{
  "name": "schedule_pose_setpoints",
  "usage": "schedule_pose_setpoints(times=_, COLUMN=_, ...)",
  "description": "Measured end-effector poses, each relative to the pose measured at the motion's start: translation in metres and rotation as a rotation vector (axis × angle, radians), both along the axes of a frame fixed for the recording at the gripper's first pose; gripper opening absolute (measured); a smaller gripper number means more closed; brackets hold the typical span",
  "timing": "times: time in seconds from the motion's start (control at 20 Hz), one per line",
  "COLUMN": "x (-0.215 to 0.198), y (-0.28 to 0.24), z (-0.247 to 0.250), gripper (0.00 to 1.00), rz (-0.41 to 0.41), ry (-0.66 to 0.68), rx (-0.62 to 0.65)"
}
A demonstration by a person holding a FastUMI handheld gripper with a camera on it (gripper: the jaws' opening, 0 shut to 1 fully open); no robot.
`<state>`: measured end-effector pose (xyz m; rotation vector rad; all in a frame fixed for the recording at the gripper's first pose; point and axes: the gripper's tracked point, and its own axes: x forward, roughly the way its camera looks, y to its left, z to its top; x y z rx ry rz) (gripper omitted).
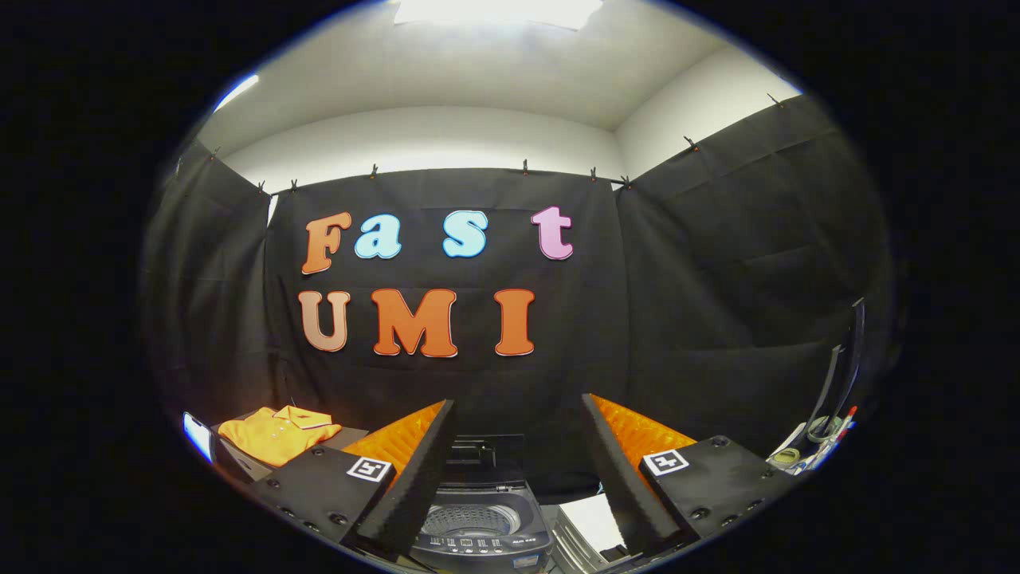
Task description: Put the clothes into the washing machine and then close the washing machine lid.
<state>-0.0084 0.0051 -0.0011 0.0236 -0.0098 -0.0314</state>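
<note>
two fingers of the gripper (518, 414) stand spread wide apart, nothing between them, held above the washing machine (483, 526). the machine sits below and between the fingers, its lid (486, 450) raised upright at the back, so the round perforated drum (470, 520) is open to view; what shows of the drum holds no clothes. a row of buttons runs along the machine's front panel. an orange polo shirt (275, 433) lies folded flat on a dark surface (239, 466) well to the left of the left finger, collar toward the booth wall, its long axis running roughly left to right. to the right of the machine sits a pale box-like object (590, 522), partly hidden by the right finger
</note>
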Motion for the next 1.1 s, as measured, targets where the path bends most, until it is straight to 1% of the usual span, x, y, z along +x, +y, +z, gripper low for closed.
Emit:
schedule_pose_setpoints(times=0.4, x=0.001, y=0.001, z=0.004, gripper=0.99, rz=-0.032, ry=-0.008, rx=0.002)
schedule_pose_setpoints(times=0.6, x=0.012, y=0.018, z=0.011, gripper=0.99, rz=-0.048, ry=-0.017, rx=-0.015)
schedule_pose_setpoints(times=1.0, x=0.052, y=0.094, z=0.016, gripper=0.99, rz=-0.025, ry=0.002, rx=0.018)
schedule_pose_setpoints(times=1.1, x=0.063, y=0.124, z=0.021, gripper=0.99, rz=0.006, ry=-0.007, rx=0.015)
